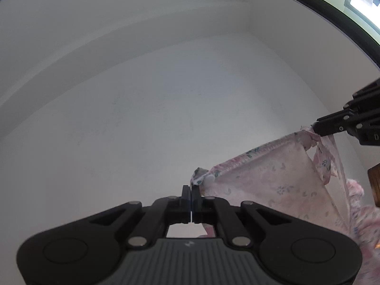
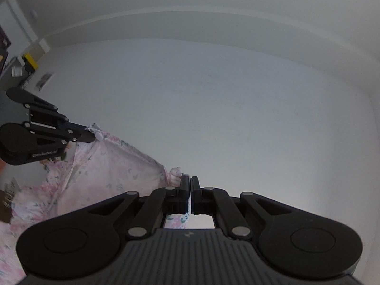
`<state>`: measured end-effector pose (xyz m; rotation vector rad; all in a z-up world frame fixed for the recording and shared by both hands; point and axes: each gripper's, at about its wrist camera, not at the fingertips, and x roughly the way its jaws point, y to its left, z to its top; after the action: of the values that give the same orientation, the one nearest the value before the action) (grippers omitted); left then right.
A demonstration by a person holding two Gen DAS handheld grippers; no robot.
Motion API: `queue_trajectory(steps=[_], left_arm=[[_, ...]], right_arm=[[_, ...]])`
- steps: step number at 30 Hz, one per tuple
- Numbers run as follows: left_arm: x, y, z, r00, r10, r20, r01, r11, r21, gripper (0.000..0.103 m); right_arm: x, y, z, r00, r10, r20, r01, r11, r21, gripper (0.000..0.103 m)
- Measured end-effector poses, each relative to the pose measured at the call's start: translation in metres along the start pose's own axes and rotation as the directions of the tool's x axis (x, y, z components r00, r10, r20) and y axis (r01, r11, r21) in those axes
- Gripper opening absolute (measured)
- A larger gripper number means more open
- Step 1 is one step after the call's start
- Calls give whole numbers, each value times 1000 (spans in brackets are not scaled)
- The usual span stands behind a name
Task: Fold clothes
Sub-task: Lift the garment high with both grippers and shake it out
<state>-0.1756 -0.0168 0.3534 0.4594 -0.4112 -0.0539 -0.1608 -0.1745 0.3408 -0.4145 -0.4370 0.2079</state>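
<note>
A pale pink garment with a small flower print (image 1: pixel 273 180) hangs stretched in the air between both grippers, with the white wall behind it. My left gripper (image 1: pixel 191 188) is shut on one top corner of the cloth, beside a white button. The right gripper (image 1: pixel 314 128) shows at the right edge of the left wrist view, pinching the other corner. In the right wrist view my right gripper (image 2: pixel 188 180) is shut on a bunched corner of the garment (image 2: pixel 106 168), and the left gripper (image 2: pixel 91 135) holds the far corner at the left. The cloth's lower part hangs out of sight.
A white wall (image 1: pixel 154 106) fills most of both views. A dark-framed window (image 1: pixel 332 2) sits at the top right of the left wrist view. A brown wooden edge (image 1: pixel 375 182) shows at the right. Blurred shelves and a yellow item (image 2: pixel 30 61) stand at the far left.
</note>
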Motion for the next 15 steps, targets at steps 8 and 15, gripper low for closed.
queue_trajectory(steps=[8,15], left_arm=[[63,1,-13,1000,-23,-15,24,999,38,0],[146,-12,-61,995,-39,-86,39,999,-2,0]], right_arm=[[57,-6,-24,998,-29,-49,28,999,-17,1],[152,6,-89,983,-108,-151,110,994,5,1]])
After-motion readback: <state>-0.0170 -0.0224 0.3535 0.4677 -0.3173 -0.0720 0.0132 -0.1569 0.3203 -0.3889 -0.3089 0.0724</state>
